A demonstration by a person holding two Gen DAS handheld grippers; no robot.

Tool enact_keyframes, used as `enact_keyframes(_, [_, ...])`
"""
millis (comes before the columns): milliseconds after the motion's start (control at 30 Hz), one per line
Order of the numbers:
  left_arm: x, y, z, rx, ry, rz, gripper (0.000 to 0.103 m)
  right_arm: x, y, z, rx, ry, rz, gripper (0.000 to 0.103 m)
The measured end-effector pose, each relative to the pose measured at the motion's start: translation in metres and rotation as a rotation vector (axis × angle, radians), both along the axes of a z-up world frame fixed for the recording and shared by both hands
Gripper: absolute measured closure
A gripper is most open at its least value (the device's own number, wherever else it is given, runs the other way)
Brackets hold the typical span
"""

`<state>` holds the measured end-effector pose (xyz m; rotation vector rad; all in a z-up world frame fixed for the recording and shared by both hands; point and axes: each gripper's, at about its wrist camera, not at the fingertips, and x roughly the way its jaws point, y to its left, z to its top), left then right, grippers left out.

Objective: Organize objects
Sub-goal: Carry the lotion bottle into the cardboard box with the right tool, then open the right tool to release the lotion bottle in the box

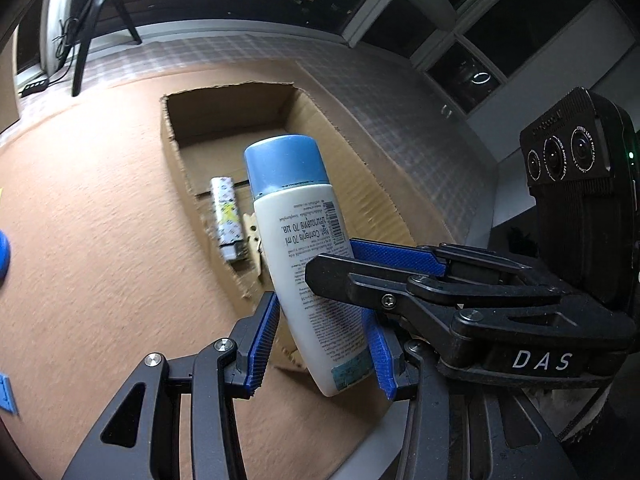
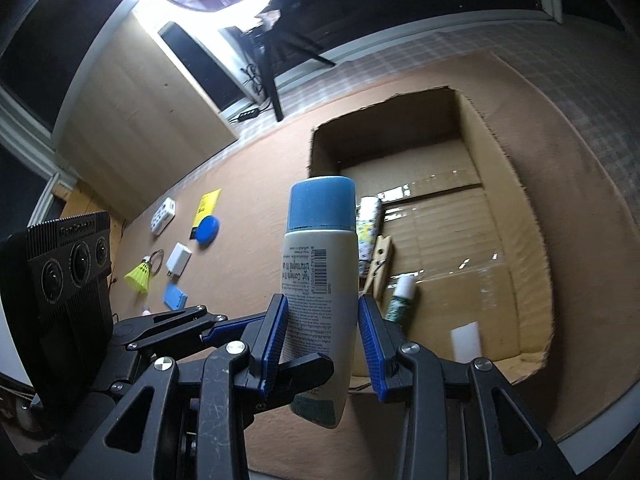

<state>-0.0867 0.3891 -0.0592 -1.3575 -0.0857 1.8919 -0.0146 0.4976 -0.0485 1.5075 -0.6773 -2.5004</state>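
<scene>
A white bottle (image 1: 292, 216) with a blue cap hangs upright over the near-left wall of an open cardboard box (image 1: 172, 128). Both grippers grip its lower body. My left gripper (image 1: 320, 308) has its blue pads pressed on the bottle's two sides. The right gripper (image 1: 336, 258) reaches in from the right and clamps it crosswise. In the right wrist view the bottle (image 2: 320, 256) stands between the right gripper's (image 2: 322, 304) pads, with a left finger (image 2: 304, 366) crossing in front. The box (image 2: 320, 152) lies behind.
In the box lie a patterned tube (image 2: 368, 220), a wooden clothespin (image 2: 382, 260), a green-and-white tube (image 2: 400, 300) and a white block (image 2: 466, 340). On the brown mat to the left are a yellow shuttlecock (image 2: 138, 278), a white adapter (image 2: 178, 260), a blue lid (image 2: 208, 230) and a tripod (image 2: 272, 80).
</scene>
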Motion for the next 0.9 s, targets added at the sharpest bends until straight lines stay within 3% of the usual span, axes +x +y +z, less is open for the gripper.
enact_keyframes(167, [-0.005,0.009,-0.002,-0.013,0.005,0.002,0.055,-0.002,0.003,-0.001,0.024,0.006,-0.010,0.069])
enact_keyframes(233, [-0.004,0.006,0.000,-0.034,0.025,0.009,0.049,-0.002,0.002,0.001,0.049,0.011,-0.015,0.064])
enact_keyframes(300, [-0.003,0.002,0.001,-0.044,0.038,0.016,0.044,-0.002,0.002,0.003,0.065,0.022,-0.029,0.050])
enact_keyframes(900, [0.008,-0.064,0.007,-0.053,0.043,0.088,0.044,-0.003,-0.047,0.007,0.046,0.040,0.018,0.049])
